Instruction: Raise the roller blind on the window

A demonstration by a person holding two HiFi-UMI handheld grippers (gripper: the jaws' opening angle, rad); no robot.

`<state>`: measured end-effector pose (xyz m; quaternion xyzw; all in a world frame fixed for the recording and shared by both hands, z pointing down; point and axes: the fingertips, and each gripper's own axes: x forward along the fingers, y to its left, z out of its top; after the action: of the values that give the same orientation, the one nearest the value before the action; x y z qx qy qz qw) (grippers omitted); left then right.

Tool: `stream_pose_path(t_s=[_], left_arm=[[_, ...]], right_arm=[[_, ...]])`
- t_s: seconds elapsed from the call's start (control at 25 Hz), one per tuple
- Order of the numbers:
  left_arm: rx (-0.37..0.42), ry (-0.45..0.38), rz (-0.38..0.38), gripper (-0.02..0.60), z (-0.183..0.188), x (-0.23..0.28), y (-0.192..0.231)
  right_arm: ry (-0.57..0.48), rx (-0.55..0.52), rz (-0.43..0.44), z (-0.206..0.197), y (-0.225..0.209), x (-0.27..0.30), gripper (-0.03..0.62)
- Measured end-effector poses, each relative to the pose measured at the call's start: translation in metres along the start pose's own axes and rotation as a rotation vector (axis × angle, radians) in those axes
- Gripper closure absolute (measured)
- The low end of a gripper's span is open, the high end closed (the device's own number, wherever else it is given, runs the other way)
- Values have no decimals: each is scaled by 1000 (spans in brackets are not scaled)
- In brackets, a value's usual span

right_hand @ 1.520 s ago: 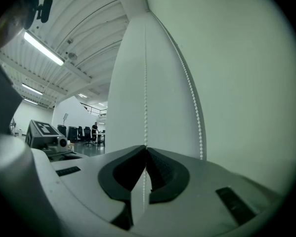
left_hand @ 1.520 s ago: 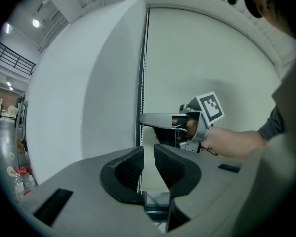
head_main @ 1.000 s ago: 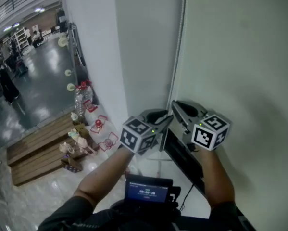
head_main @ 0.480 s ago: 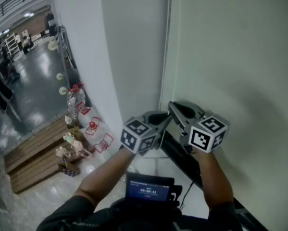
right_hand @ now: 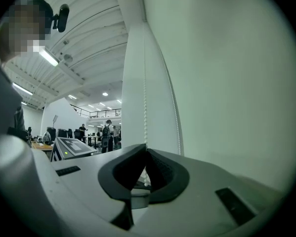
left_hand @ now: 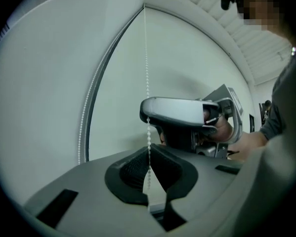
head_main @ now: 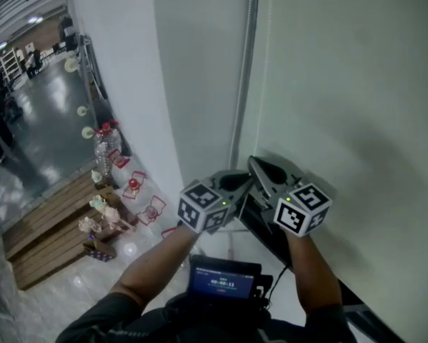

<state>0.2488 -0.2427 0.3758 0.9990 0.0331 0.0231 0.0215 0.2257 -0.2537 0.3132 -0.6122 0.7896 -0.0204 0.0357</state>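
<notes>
The pale roller blind (head_main: 342,84) hangs down at the right, with its white bead chain (head_main: 240,98) running along its left edge. Both grippers sit side by side low on the chain. My left gripper (head_main: 246,184) is closing its jaws, and the bead chain (left_hand: 147,58) passes between its pads (left_hand: 133,169), pinched at their tips. Just above it, my right gripper (head_main: 257,164) is shut on the same chain (right_hand: 145,83), its pads (right_hand: 125,169) meeting on the strand. In the left gripper view, the right gripper (left_hand: 187,112) crosses in front, with the chain entering its tip.
A white wall pillar (head_main: 192,70) stands left of the blind. A dark sill (head_main: 271,238) runs below the grippers. Far below at the left are a shiny floor, a wooden stepped platform (head_main: 49,227), water bottles (head_main: 106,148) and red wire stands (head_main: 138,191). A small screen (head_main: 221,281) sits at the person's chest.
The left gripper's jaws have closed onto the bead chain. Both grippers have stayed together by the blind's edge and drifted slightly lower and left in the head view.
</notes>
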Motion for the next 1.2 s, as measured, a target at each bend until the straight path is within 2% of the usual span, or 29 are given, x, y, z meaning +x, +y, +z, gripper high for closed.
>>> stream_pose_path(t_s=[0.16,0.32,0.44,0.76,1.2], left_arm=[[32,15,25,575,-4,-1,6],[7,-3,29,575,-5,-2,10],[18,14,44,577,-11,-2,12],[-40,132,72,577,-90,-4,17],[-81,210,52,577,-152,-1,14]], right_arm=[[20,-59,-30,-5,0,4,594],[15,-31,-33,-10,-2,9,594],[36,-53,-39,-16,-2,13,594],[157,12,-72,-93,-8,14,594],[264,36,-91,-155,-10,7,594]])
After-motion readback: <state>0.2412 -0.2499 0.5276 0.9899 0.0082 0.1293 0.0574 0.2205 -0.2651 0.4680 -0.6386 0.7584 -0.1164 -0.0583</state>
